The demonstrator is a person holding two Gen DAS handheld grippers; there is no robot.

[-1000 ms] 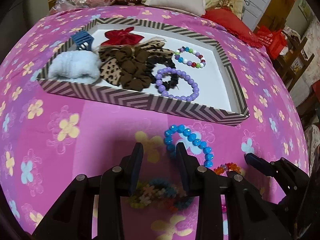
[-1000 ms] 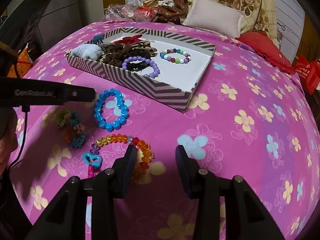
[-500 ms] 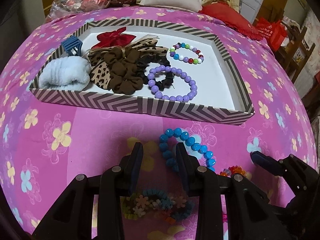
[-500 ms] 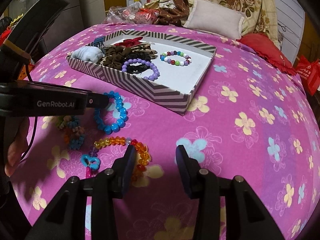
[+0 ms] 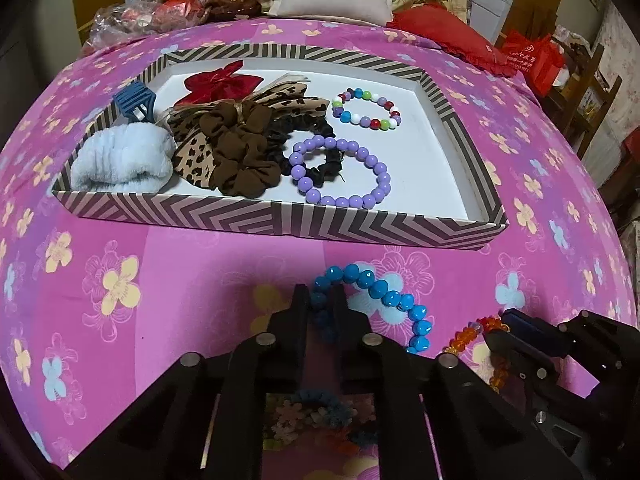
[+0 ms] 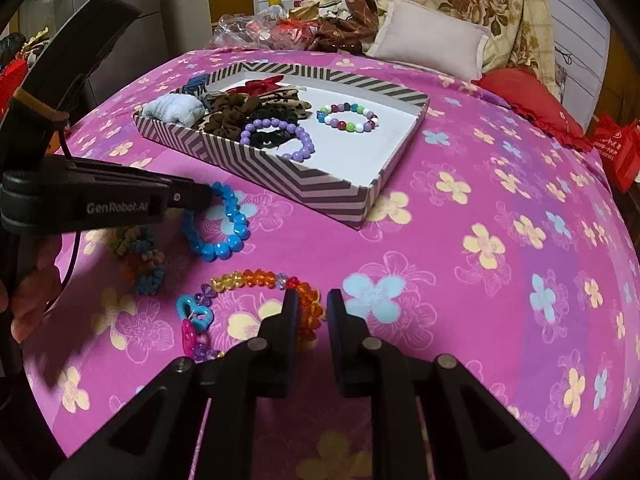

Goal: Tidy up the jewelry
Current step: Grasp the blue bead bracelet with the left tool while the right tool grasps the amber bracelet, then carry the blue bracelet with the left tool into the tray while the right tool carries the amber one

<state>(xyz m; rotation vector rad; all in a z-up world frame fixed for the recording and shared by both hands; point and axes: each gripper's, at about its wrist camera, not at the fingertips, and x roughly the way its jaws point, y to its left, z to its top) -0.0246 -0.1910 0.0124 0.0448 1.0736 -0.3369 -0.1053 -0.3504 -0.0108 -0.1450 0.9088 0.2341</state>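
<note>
The left gripper covers part of the blue bead bracelet, and the fuzzy flower-shaped band shows only dimly through gaps in its frame. In the right wrist view, the right gripper hides the near stretch of the orange bead bracelet. The black scrunchie lies partly under the purple bead bracelet.

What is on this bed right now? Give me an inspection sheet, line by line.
Surface: pink flowered bedspread.
Job's things: striped tray holds purple bracelet, multicolour bracelet, scrunchies; blue bracelet, orange bracelet and flower-bead bracelet lie outside.
Clutter: plastic bags beyond the tray.
Grippers: left gripper just closed on the blue bracelet; right gripper just closed on the orange bracelet.
Cables: black lead under the left gripper.
Surroundings: pillows, wooden chair.
</note>
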